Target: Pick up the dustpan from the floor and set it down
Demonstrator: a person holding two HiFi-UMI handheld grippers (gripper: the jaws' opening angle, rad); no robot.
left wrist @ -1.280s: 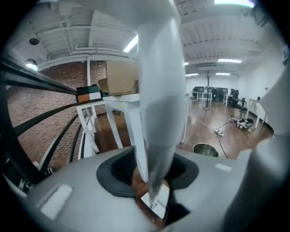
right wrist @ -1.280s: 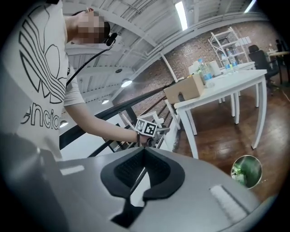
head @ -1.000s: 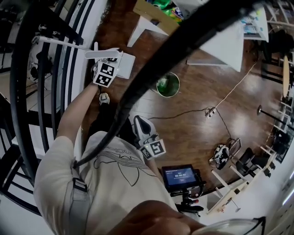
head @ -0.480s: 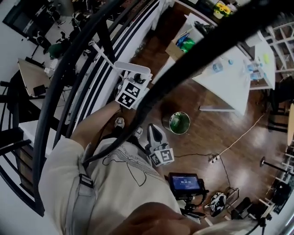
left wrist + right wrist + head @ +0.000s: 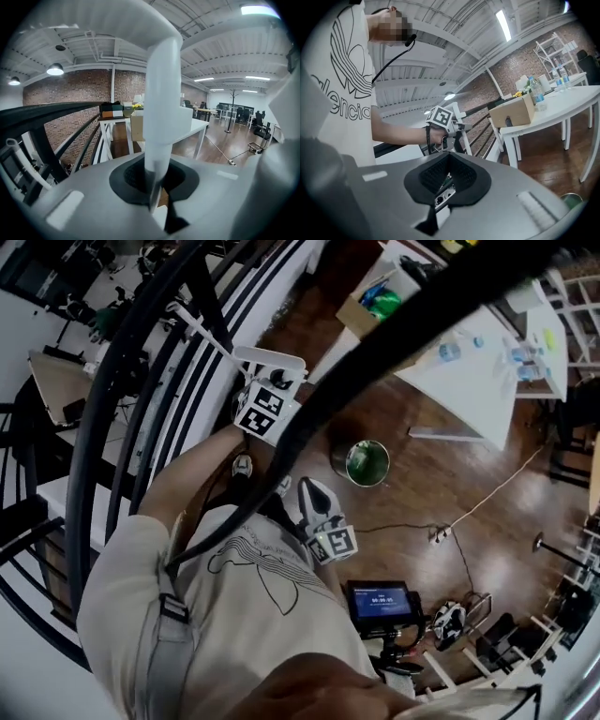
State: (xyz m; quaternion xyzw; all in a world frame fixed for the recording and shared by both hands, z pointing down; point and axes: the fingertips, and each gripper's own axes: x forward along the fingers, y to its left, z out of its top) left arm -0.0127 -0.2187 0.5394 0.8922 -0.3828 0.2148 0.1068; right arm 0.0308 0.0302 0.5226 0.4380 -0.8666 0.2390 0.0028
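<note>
Clamping dustpan handle (image 5: 162,108), left tool (image 5: 154,161); "lencia" shirt (image 5: 349,70)

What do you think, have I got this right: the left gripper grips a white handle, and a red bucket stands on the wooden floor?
Almost. The bucket is green, not red; the head view shows it on the wooden floor. The rest holds: in the left gripper view, the left gripper is shut on the white handle.
</note>
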